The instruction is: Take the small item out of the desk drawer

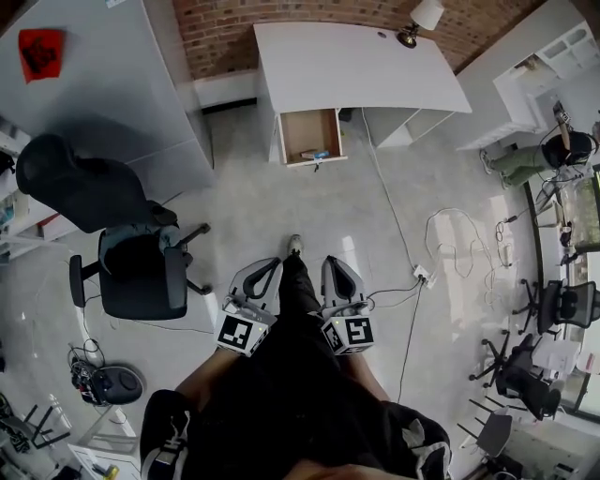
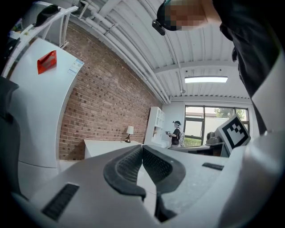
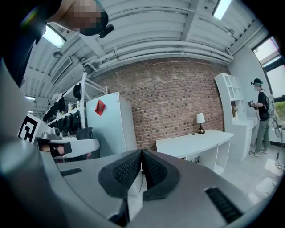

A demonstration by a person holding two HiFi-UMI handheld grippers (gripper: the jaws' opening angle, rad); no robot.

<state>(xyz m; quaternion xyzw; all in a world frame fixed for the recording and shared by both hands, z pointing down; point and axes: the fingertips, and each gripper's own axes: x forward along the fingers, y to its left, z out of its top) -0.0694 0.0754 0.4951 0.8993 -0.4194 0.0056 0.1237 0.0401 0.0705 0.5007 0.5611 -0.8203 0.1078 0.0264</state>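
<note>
In the middle of the room, a person stands on the pale floor (image 1: 281,216) and holds both tools low, close to the legs. The left gripper (image 1: 276,263) has its jaws pressed tight together, and nothing is between them. The right gripper (image 1: 331,262) is the same: its black ribbed pads (image 3: 127,171) meet at the tip, and they hold nothing. The two grippers sit side by side, and both aim toward the far wall.

Well ahead of them is a white desk (image 1: 361,66) that stands against a brick wall (image 1: 225,28). A small lamp (image 1: 419,19) sits at the back right corner of the desk. The wooden drawer (image 1: 282,137) under the left part of the desk is pulled out and open. The small item (image 1: 317,155) lies inside it, at the front, toward the right corner. It looks a bit blue, but from here it is too small to tell what it is. Both grippers are far from it.

A black office chair (image 1: 131,253) stands to the left of the person. White cables trail over the floor on the right and lead to a power strip (image 1: 422,275). Another person (image 1: 539,155) stands far off on the right, near white shelves.
</note>
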